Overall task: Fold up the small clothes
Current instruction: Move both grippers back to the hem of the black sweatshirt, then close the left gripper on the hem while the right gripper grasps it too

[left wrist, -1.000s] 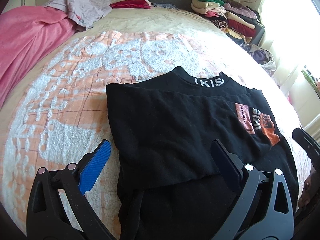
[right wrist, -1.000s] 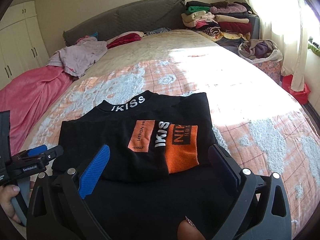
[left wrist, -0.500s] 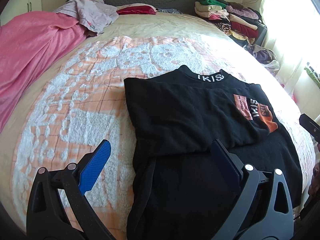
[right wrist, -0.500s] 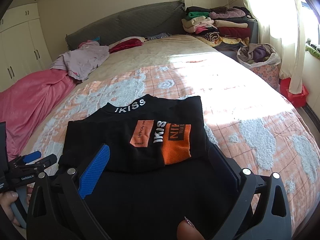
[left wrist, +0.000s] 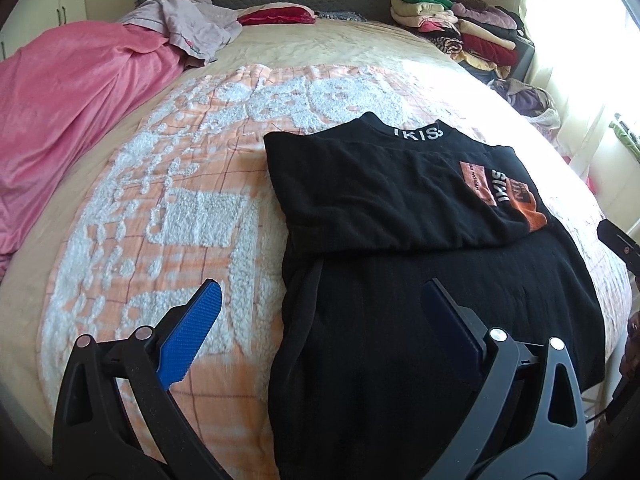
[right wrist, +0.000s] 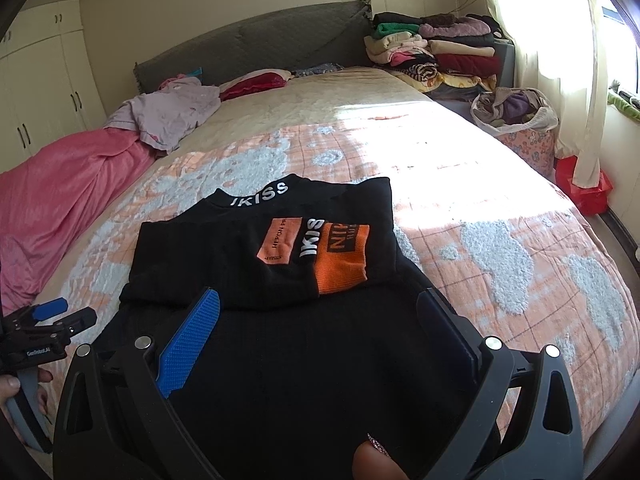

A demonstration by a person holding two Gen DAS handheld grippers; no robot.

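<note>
Black knit fabric fills the near part of both views: a black top [left wrist: 400, 208] lies flat on the bed [left wrist: 328, 52], on an orange-and-white tufted blanket [left wrist: 168, 208]. Its upper part is folded down over the body, so the collar lettered IKISS sits at the far edge, and a sleeve with an orange cuff [right wrist: 340, 260] lies across the fold on the right side.

Left tool [left wrist: 320, 320] hangs above the garment's near left edge, its two fingers spread wide and holding nothing; the blue pad is over the blanket, the other over the black cloth. Right tool [right wrist: 320, 320] is likewise wide apart and empty, above the lower half of the top, both fingers over black fabric. A fingertip [right wrist: 376, 460] shows at the bottom of the right wrist view.

Farther off lie a pink blanket [left wrist: 68, 92] along the left side and a stack of folded clothes [right wrist: 436, 56] beside the grey headboard [right wrist: 256, 48].
</note>
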